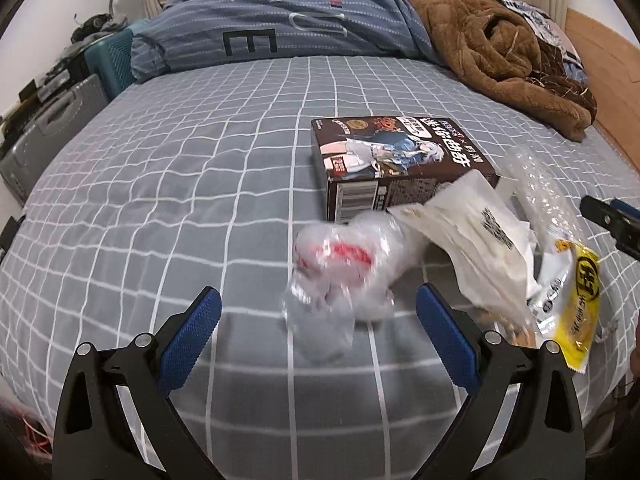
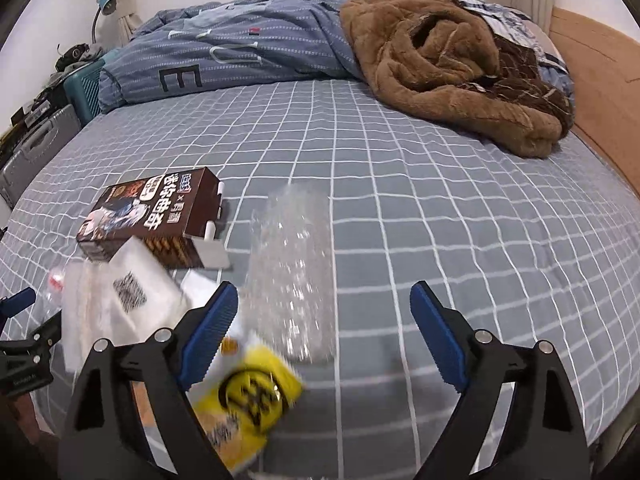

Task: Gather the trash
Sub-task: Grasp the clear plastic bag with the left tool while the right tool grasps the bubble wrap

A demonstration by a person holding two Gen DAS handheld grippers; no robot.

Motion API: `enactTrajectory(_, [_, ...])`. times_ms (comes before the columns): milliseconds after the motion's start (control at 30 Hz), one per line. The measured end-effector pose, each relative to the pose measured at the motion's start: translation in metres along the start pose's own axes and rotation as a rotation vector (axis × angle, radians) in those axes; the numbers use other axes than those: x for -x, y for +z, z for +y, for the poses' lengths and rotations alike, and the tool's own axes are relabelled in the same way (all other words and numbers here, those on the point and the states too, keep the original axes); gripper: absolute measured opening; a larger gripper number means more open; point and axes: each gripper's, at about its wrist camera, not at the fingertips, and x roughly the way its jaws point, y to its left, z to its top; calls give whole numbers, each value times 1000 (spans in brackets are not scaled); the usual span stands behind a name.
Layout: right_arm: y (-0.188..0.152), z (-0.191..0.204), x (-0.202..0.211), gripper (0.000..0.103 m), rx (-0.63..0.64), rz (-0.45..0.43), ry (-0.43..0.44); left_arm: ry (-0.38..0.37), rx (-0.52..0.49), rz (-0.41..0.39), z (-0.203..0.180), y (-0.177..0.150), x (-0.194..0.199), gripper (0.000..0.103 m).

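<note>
A bed [image 1: 160, 184] with a grey sheet checked in white fills both views, and the trash lies in a loose heap near its front edge. At the middle of the heap, a crumpled clear plastic wrapper with red print [image 1: 340, 264] rests on the sheet just ahead of the left hand-held gripper [image 1: 318, 308], whose blue-padded jaws stand wide apart, one on either side of the wrapper; it looks blurred, and the pads do not press on it. Beside it, a white paper bag with a dark printed square [image 1: 476, 236] leans over a yellow snack packet [image 2: 256, 396], and behind both lies a brown snack box [image 2: 152, 216] flat on its side with an end flap open. A sheet of clear bubble wrap [image 2: 292, 272] lies just right of the box, in front of the right hand-held gripper [image 2: 324, 312]. Its jaws are likewise spread wide with nothing gripped; the yellow packet sits by its left pad and under that finger, also blurred. Farther back, a blue striped duvet [image 1: 280, 28] and a brown fleece blanket [image 2: 448, 60] are bundled along the far side. A wooden headboard [image 2: 600, 80] stands at the right, and grey cases [image 1: 52, 136] stand at the left.
</note>
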Motion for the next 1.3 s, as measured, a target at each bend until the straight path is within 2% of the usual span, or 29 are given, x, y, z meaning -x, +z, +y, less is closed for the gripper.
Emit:
enactTrajectory(300, [23, 11, -44, 74, -6, 113, 31, -43, -5, 17, 1, 16, -24, 83])
enactTrajectory(400, [24, 12, -57, 68, -20, 151, 29, -60, -1, 25, 0, 19, -28, 76])
enactTrajectory(433, [24, 14, -62, 66, -16, 171, 29, -71, 2, 28, 1, 19, -29, 70])
enactTrajectory(500, [22, 16, -69, 52, -15, 195, 39, -103, 8, 38, 0, 19, -30, 61])
enactTrajectory(633, [21, 15, -67, 36, -24, 193, 38, -100, 7, 44, -2, 17, -30, 57])
enactTrajectory(667, [21, 14, -65, 27, -24, 187, 32, -101, 13, 45, 0, 16, -30, 56])
enactTrajectory(733, [21, 10, -61, 26, -40, 175, 35, -96, 29, 44, 2, 16, -27, 56])
enactTrajectory(900, [28, 1, -48, 24, -55, 125, 9, -24, 42, 6, 9, 19, -16, 56])
enactTrajectory(1033, [35, -5, -40, 24, -66, 93, -10, -7, 82, -16, 18, 22, -7, 56])
enactTrajectory(1300, [42, -14, -22, 24, -91, 37, -24, 25, 80, -51, 17, 28, 7, 56])
